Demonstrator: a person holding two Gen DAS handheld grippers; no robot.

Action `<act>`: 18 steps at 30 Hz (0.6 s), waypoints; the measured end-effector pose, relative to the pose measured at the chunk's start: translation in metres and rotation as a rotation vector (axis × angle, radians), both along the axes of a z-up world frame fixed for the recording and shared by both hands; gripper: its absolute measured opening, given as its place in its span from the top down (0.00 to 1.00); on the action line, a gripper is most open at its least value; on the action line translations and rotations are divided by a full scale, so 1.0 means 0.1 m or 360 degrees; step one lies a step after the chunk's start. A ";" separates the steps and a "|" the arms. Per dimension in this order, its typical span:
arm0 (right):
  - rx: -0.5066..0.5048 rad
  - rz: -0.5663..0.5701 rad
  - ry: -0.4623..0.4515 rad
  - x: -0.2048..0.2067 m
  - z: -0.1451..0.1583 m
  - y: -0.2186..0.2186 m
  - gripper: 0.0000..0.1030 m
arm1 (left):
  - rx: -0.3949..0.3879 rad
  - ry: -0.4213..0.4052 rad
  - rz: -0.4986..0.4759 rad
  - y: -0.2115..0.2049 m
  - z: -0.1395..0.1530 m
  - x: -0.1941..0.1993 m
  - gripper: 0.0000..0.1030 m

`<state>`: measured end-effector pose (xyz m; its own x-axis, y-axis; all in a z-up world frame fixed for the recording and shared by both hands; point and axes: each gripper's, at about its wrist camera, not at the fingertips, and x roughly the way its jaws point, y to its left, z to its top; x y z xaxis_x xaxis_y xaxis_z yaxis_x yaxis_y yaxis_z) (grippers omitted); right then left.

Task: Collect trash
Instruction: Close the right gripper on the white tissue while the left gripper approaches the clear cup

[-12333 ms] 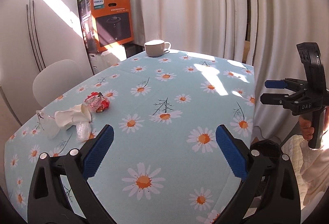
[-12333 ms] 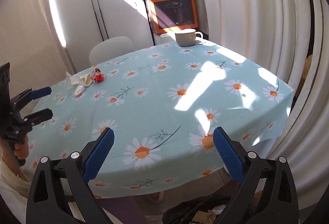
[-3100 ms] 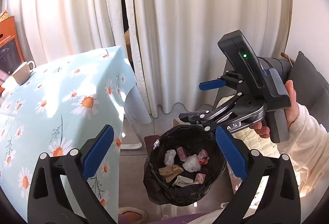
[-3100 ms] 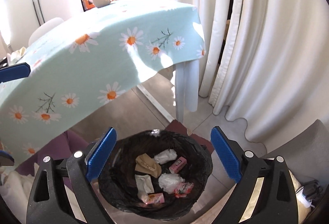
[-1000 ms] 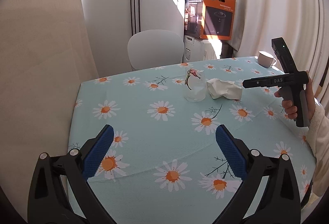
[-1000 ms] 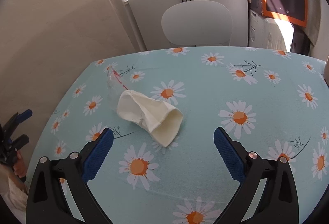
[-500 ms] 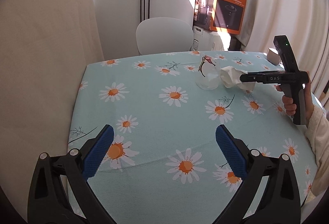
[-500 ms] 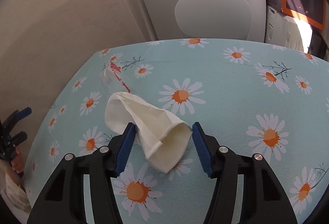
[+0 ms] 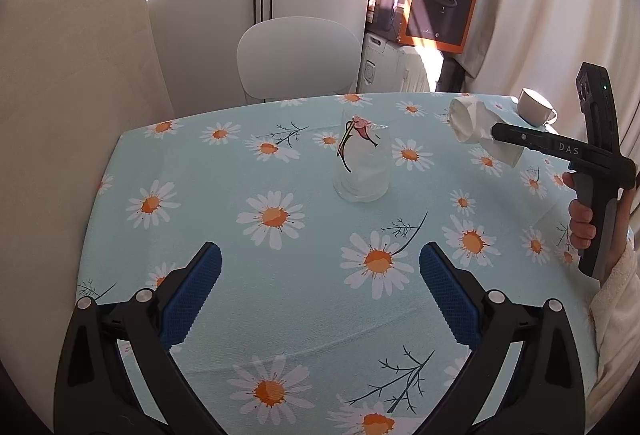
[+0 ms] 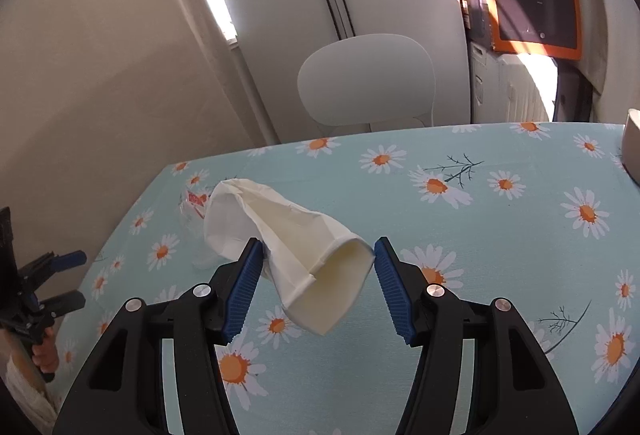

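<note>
A: Where does the crushed paper cup [image 10: 296, 255] sit against the right claw [image 10: 318, 285]?

B: Right between its blue pads. The right claw has just been closing, and in the right wrist view both pads press on the cup near its open rim. The cup's long axis runs up and to the left from the claw, its flattened base pointing toward the far left of the desk [image 10: 500, 235]. In the left wrist view it appears lifted clear of the daisy cloth.

A: So that piece is grasped. What is left on the desk?

B: A crumpled clear plastic cup [image 9: 362, 167] with a red and pink wrapper at its top. It stands near the desk's middle, straight ahead of the left claw [image 9: 320, 295] and well apart from it.

A: And the left claw's state?

B: Released, pads spread wide, nothing between them.

A: Which hand is nearer that plastic cup?

B: By position alone it is hard to tell, but the left claw faces it squarely and is free, so it looks the likelier one to reach forward. The white mug [image 9: 536, 107] at the far edge is probably not trash.
</note>
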<state>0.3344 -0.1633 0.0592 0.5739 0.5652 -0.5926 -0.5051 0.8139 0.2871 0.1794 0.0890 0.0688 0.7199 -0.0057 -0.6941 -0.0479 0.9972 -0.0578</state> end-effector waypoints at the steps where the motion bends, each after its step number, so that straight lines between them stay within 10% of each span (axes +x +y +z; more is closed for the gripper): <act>1: -0.0010 -0.0036 -0.0004 0.02 0.01 -0.06 0.47 | -0.0009 0.0023 0.0007 -0.04 -0.02 0.08 0.06; 18: 0.0017 -0.0109 0.0036 0.11 -0.04 -0.16 0.47 | -0.0054 0.0103 0.0216 -0.27 -0.39 1.05 0.06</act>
<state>0.3454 -0.1789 0.0553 0.5978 0.5316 -0.6001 -0.4418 0.8431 0.3068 0.2843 0.0621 0.0296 0.6696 0.0643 -0.7400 -0.1867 0.9788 -0.0839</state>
